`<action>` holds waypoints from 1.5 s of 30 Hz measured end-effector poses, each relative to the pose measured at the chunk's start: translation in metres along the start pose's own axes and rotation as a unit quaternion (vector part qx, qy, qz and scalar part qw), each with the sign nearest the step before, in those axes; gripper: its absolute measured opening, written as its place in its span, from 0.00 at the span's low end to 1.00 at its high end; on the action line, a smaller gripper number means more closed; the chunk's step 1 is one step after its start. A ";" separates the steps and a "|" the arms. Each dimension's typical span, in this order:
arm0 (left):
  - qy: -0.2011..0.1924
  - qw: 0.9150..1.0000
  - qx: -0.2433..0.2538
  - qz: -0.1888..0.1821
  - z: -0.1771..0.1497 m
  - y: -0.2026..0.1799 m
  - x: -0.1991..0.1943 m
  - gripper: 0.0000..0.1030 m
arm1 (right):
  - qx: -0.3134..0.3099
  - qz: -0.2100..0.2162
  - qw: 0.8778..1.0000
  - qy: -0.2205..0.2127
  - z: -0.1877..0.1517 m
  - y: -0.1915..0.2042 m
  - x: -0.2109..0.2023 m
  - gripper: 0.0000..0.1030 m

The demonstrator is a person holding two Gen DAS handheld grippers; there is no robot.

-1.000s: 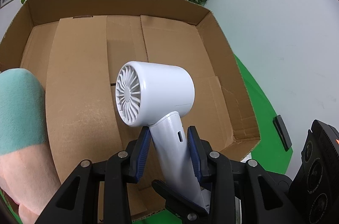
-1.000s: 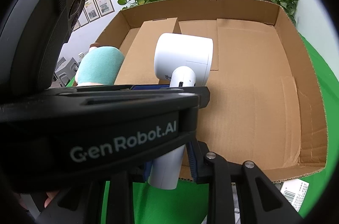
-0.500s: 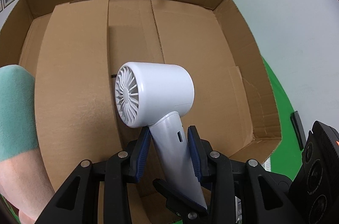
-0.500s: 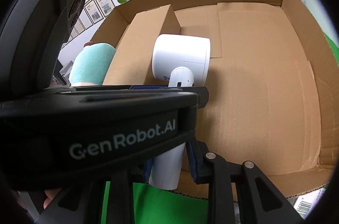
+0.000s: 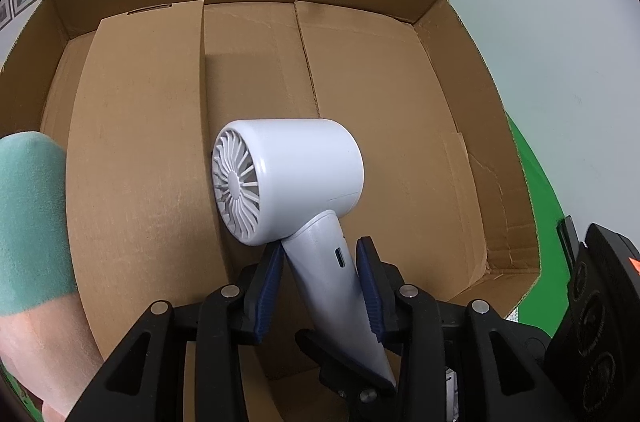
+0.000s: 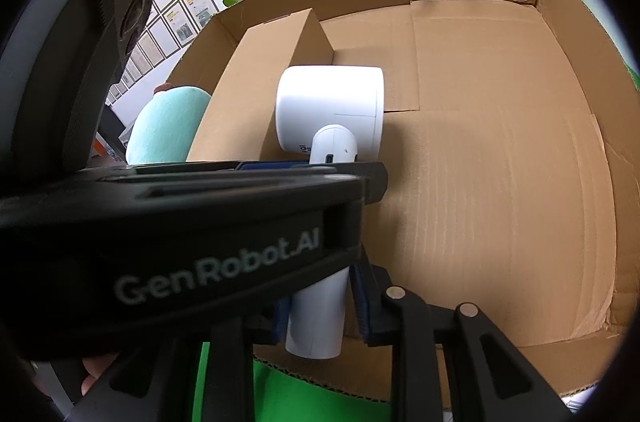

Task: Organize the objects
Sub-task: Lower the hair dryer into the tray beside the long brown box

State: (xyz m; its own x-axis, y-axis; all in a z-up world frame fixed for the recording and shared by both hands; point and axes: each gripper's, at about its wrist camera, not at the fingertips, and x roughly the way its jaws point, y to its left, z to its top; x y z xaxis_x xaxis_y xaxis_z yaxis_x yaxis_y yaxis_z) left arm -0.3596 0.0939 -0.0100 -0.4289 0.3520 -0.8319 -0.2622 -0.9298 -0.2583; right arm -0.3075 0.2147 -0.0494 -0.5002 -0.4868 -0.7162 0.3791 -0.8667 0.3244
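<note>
In the left wrist view, your left gripper (image 5: 320, 286) is clamped on the tapered handle of the small white plastic hair dryer (image 5: 294, 182), its blue pads pressing both sides just below the barrel, and the dryer hangs over the floor of the wide, shallow brown cardboard box (image 5: 460, 126), close to the raised cardboard flap (image 5: 140, 150) on the box's left half. A teal and peach plush toy (image 5: 30, 222) sits at the box's left edge. Lower the dryer straight down beside that flap, keeping the vented end clear of it, and only spread the pads once the barrel looks settled on the cardboard. In the right wrist view, the right gripper (image 6: 320, 306) brackets the butt end of the same handle; its pads sit on either side, but the left gripper's body hides most of it, so I cannot tell whether it is pinching or merely framing it. If it does grip, let go with it first so the two grips don't twist the handle, then draw back toward the box's near edge.
</note>
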 end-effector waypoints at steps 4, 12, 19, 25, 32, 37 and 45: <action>0.000 1.000 -0.006 -0.009 -0.001 0.003 -0.004 0.33 | 0.010 -0.014 1.000 0.010 0.000 -0.008 0.008 0.22; -0.029 1.000 -0.001 -0.004 -0.004 0.010 -0.030 0.30 | 0.017 -0.025 0.999 0.017 -0.004 -0.006 0.020 0.22; -0.062 0.998 0.010 0.016 -0.010 0.024 -0.059 0.30 | 0.006 -0.069 0.997 0.022 -0.012 0.005 0.032 0.22; -0.068 0.997 -0.002 0.025 -0.008 0.043 -0.064 0.30 | -0.001 -0.100 0.995 0.028 -0.015 0.014 0.035 0.22; -0.083 0.996 0.014 0.026 -0.013 0.047 -0.063 0.30 | 0.002 -0.120 0.992 0.036 -0.015 0.017 0.039 0.22; -0.087 0.996 0.013 0.021 -0.013 0.051 -0.064 0.30 | 0.011 -0.117 0.992 0.040 -0.015 0.015 0.041 0.24; -0.109 0.993 0.017 0.050 0.006 0.062 -0.075 0.32 | 0.019 -0.101 0.994 0.042 -0.011 0.012 0.037 0.26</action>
State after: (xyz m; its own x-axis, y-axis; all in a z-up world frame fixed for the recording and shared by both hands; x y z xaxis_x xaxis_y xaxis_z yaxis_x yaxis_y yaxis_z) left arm -0.3484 0.0101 0.0395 -0.6296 0.2760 -0.7263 -0.2357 -0.9586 -0.1600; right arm -0.3125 0.1871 -0.0791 -0.4960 -0.2926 -0.8176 0.2464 -0.9502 0.1906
